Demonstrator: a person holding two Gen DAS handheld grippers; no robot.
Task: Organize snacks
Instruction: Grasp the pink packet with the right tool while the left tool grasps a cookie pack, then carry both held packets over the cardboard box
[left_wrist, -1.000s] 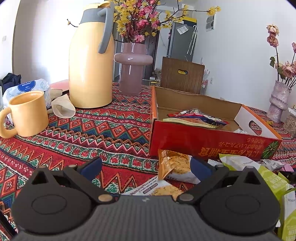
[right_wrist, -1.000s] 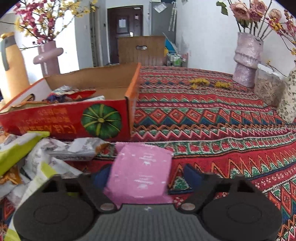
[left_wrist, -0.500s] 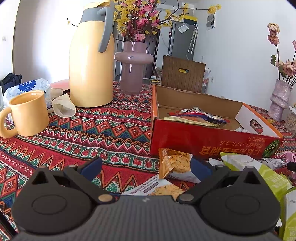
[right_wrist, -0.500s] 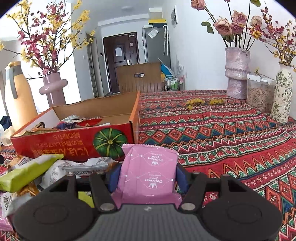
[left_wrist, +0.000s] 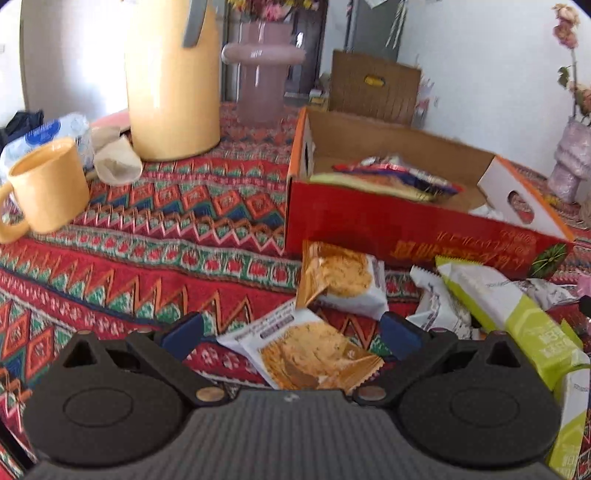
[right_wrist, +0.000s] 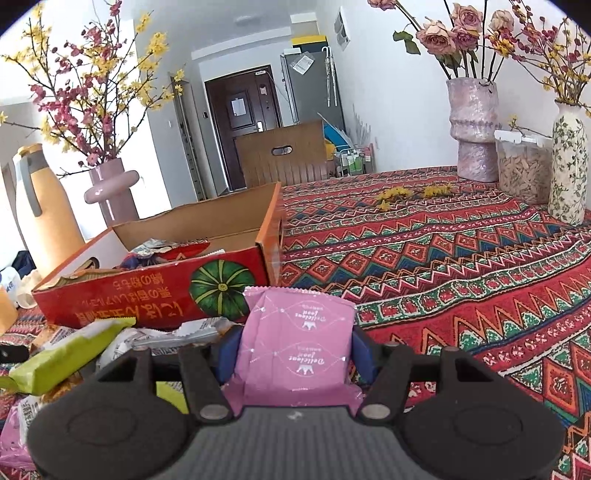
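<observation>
Patterned red surface (right_wrist: 461, 258) carries a red carton (right_wrist: 147, 295) at left. Your right tongs (right_wrist: 295, 354) pinch a pink snack packet (right_wrist: 295, 347) near its corner; your left tongs (left_wrist: 291, 332) stand spread over a biscuit packet (left_wrist: 310, 354).

The right gripper (right_wrist: 295, 349) was clamped, raised and tilted; the left gripper (left_wrist: 291, 328), somewhat blurred, gaped wide, angled downward.
</observation>
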